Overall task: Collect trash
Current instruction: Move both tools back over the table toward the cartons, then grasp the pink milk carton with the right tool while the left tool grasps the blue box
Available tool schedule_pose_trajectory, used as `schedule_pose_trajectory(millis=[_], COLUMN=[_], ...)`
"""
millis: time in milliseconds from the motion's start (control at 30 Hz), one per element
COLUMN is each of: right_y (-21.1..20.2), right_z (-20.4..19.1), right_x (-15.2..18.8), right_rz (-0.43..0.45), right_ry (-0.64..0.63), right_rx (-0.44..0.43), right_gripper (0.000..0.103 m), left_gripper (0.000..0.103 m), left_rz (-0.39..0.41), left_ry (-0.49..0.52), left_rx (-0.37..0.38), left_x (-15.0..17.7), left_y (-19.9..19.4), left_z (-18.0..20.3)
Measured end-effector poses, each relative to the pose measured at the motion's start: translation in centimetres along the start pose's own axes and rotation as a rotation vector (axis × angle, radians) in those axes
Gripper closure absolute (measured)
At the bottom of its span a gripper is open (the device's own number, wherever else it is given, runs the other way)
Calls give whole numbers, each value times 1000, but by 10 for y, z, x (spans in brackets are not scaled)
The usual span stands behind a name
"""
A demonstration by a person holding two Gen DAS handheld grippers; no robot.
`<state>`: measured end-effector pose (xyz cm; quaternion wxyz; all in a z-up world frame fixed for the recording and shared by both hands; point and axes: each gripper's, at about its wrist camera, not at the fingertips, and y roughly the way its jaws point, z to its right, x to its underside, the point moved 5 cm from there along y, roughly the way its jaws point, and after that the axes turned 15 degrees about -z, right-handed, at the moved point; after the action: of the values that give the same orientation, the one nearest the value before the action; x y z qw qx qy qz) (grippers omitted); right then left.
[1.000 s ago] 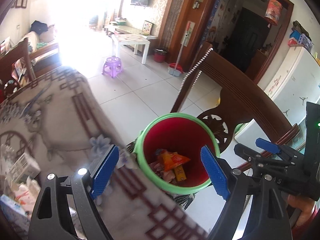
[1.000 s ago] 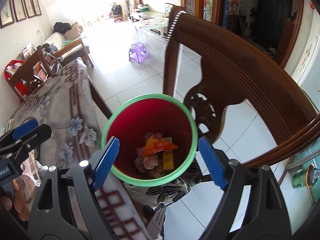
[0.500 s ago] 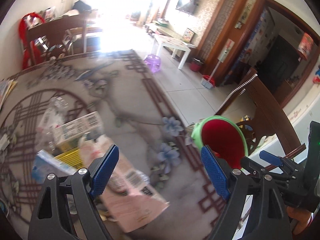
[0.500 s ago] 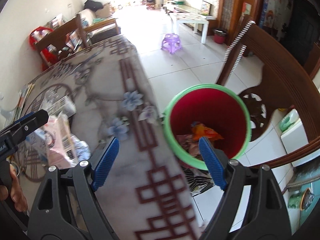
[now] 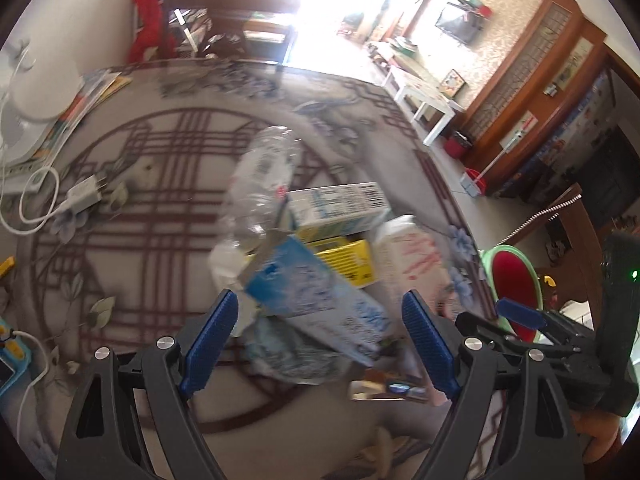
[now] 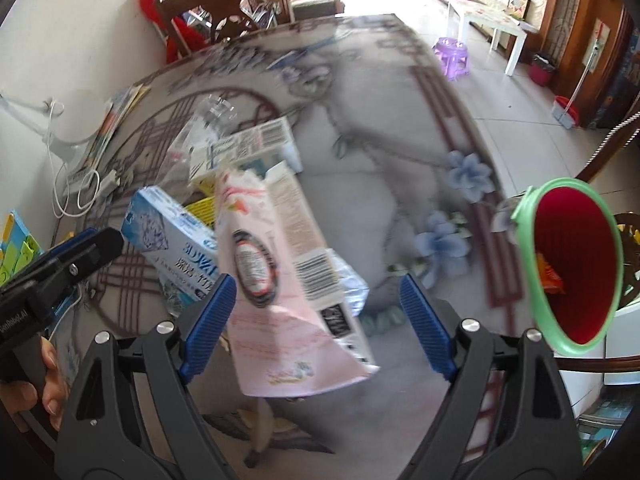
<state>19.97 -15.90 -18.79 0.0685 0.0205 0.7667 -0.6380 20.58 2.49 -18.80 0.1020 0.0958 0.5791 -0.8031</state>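
A heap of trash lies on the patterned tablecloth [image 5: 152,184]: a light blue box [image 5: 320,304] [image 6: 172,240], a pink carton [image 6: 288,280] [image 5: 412,256], a yellow box [image 5: 348,264], a white barcode box [image 5: 340,204] [image 6: 248,144] and a crushed clear bottle [image 5: 264,176]. My left gripper [image 5: 320,344] is open just in front of the blue box. My right gripper [image 6: 316,320] is open over the pink carton's near end. The red bin with a green rim [image 6: 572,264] [image 5: 516,284] stands off the table's right edge with wrappers inside.
A charger plug with white cable [image 5: 80,196] and a white appliance [image 5: 36,92] lie at the table's left. A dark wooden chair [image 6: 224,12] stands behind the table. A purple stool [image 6: 452,56] and a white coffee table [image 6: 492,28] are on the tiled floor.
Both grippers swung left from above the bin to the trash heap on the table. The bin now sits at the right edge of both views. Both stayed open.
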Motion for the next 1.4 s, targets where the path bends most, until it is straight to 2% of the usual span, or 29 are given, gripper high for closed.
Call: schedule_pose_trajectory(millis=[167, 333, 367, 533, 800, 900, 1000, 1033, 1200, 1400], right_y=[20, 24, 22, -1, -25, -27, -33, -36, -44, -52], right_z=[-11, -20, -19, -6, 13, 16, 15, 14, 8, 5], right_x=[11, 24, 26, 40, 56, 59, 59, 59, 52, 49], right_rz=[-54, -78, -74, -8, 29, 32, 45, 52, 91, 125], right_ry=[30, 15, 27, 99, 162, 171, 166, 164, 145, 130], right_rx=[-13, -38, -41, -42, -48, -55, -61, -63, -52, -34], right_gripper=[23, 46, 57, 58, 57, 57, 57, 57, 57, 57], left_gripper=[23, 23, 23, 23, 23, 33, 46, 58, 65, 66], left_rz=[-35, -100, -111, -165, -250, -232, -213, -200, -153, -63], left_ry=[-20, -23, -21, -52, -118, -94, -73, -67, -31, 12], left_rx=[12, 77, 91, 137, 174, 150, 177, 183, 198, 186], left_x=[-2, 2, 1, -9, -7, -1, 2, 2, 0, -8], left_y=[7, 26, 31, 56, 88, 90, 84, 80, 57, 23], left_z=[-22, -22, -20, -11, 2, 8, 14, 14, 17, 22])
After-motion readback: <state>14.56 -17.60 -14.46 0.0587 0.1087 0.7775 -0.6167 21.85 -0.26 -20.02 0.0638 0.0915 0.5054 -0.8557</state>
